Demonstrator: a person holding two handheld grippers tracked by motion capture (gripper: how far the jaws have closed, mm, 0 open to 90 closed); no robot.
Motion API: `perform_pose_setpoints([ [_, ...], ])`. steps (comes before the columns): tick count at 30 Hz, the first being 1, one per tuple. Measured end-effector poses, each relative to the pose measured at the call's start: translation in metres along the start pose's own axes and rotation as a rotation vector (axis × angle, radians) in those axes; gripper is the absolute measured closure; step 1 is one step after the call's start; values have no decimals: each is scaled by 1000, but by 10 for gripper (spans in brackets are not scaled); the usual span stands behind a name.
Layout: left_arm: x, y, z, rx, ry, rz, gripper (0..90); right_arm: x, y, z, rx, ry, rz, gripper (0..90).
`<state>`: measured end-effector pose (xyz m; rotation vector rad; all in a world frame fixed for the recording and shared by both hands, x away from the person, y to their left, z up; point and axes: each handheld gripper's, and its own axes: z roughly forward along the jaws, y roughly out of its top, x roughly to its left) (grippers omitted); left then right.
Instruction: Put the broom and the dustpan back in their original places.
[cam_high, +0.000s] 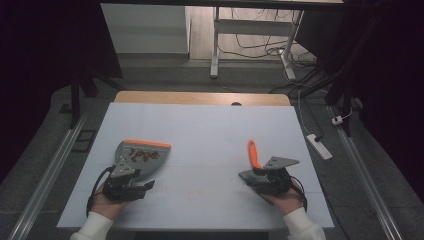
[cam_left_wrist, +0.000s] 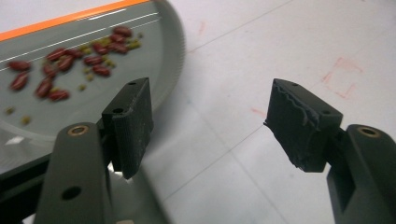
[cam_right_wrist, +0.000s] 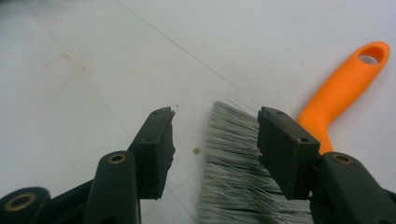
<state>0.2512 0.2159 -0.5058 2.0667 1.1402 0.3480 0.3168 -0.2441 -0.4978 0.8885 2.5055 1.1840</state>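
Observation:
A grey dustpan (cam_high: 142, 155) with an orange far edge lies at the table's left and holds several red beans (cam_high: 142, 155) and small greenish bits. My left gripper (cam_high: 142, 186) is just in front of it. In the left gripper view the left gripper (cam_left_wrist: 210, 126) is open with nothing between its jaws, and the dustpan (cam_left_wrist: 154, 60) with its beans (cam_left_wrist: 70, 65) lies beside and under its left jaw. At the right lies a brush with an orange handle (cam_high: 254, 152). My right gripper (cam_right_wrist: 215, 135) is open over the grey bristles (cam_right_wrist: 233, 158), and the handle (cam_right_wrist: 345, 88) points away.
The white table top (cam_high: 210, 130) has faint red marks (cam_left_wrist: 343, 77). A wooden strip (cam_high: 200, 97) runs along its far edge. Beyond it are desk legs and cables (cam_high: 260, 45) on the floor, and a power strip (cam_high: 320, 146) lies to the right.

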Motion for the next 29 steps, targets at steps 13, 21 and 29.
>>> perform_pose_setpoints([
  [13,-5,1,9,25,-73,60,325,17,0,7,-11,37,-52,464],
  [21,-3,-1,8,15,-66,35,322,14,-2,0,-41,18,-43,464],
  [29,-1,-1,9,21,-68,36,319,12,-4,-2,-37,10,-49,463],
])
